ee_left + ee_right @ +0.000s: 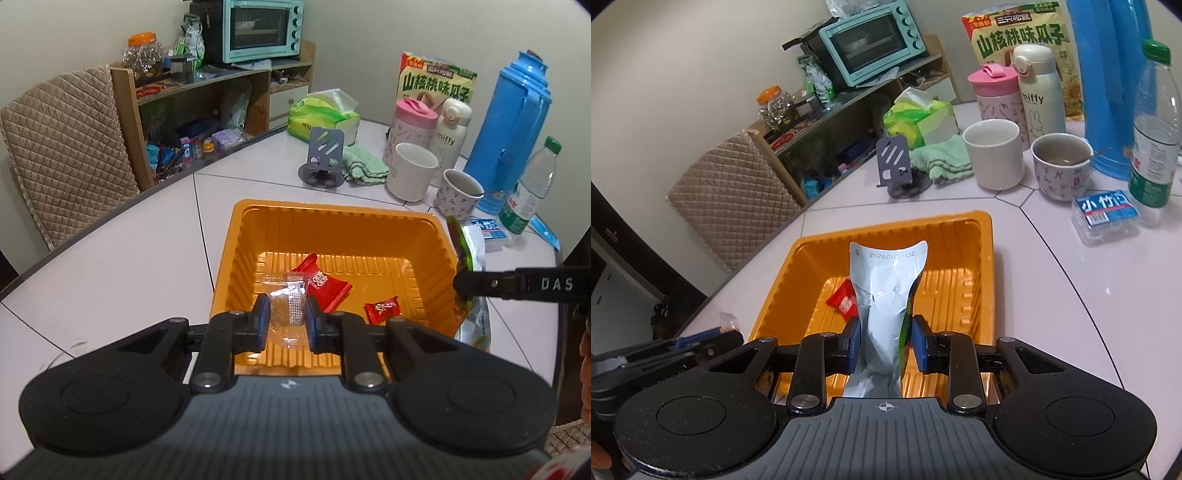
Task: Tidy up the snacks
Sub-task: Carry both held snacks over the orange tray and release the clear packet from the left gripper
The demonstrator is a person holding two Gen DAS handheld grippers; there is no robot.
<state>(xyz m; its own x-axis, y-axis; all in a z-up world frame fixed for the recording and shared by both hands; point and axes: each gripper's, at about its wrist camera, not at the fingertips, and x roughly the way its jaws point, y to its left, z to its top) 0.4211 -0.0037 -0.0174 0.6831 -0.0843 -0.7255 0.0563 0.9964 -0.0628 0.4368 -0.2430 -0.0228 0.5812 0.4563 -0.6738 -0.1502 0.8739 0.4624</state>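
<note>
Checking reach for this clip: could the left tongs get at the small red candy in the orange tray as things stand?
Probably not yet: the left tongs are shut on a clear wrapped snack. The small red candy lies uncovered in the orange tray, close beside them.

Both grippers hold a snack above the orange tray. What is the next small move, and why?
Probably open the left gripper first. Its clear wrapped snack hangs over the orange tray, where two red packets already lie, so it should drop inside. The right gripper keeps its silver pouch for afterwards.
</note>
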